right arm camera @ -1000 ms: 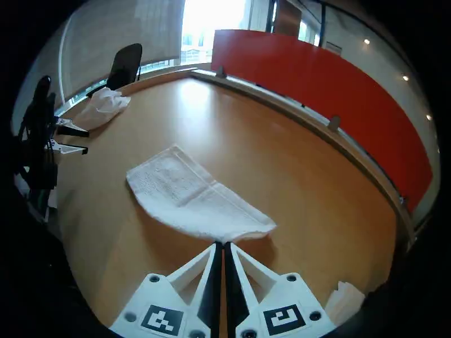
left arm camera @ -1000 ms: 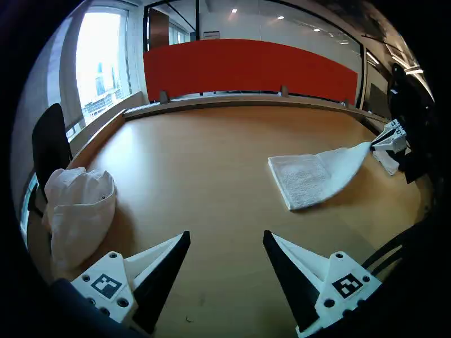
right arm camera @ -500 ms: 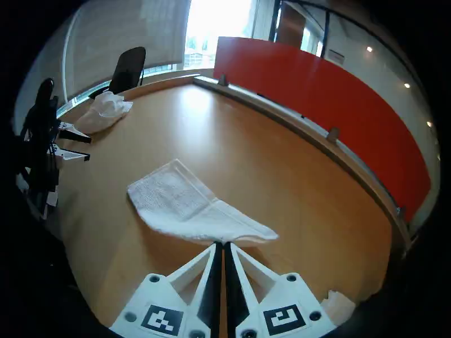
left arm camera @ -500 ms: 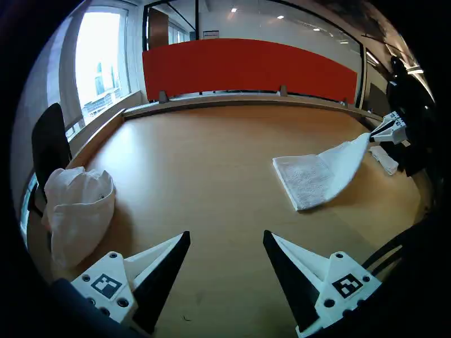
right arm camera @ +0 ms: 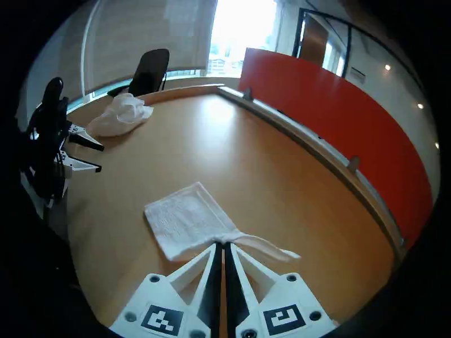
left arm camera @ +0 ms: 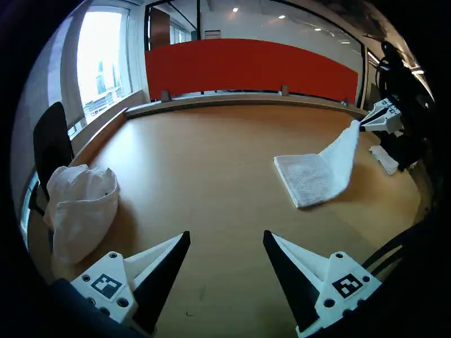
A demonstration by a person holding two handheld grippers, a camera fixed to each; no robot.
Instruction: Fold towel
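Here the right gripper (right arm camera: 224, 246) pinches one end of the towel (right arm camera: 183, 221), I think, holding it up. The left gripper (left arm camera: 226, 239) has its fingers wide apart.

Low at the near edge of the table (left arm camera: 214, 158), the left gripper view faces straight across to the red screen (left arm camera: 248, 65), with the towel (left arm camera: 313, 177) well off to its right. The right gripper view looks down from close above that towel toward the window (right arm camera: 242, 34) end. Both take in table, towel, screen and white bundle (right arm camera: 121, 115).
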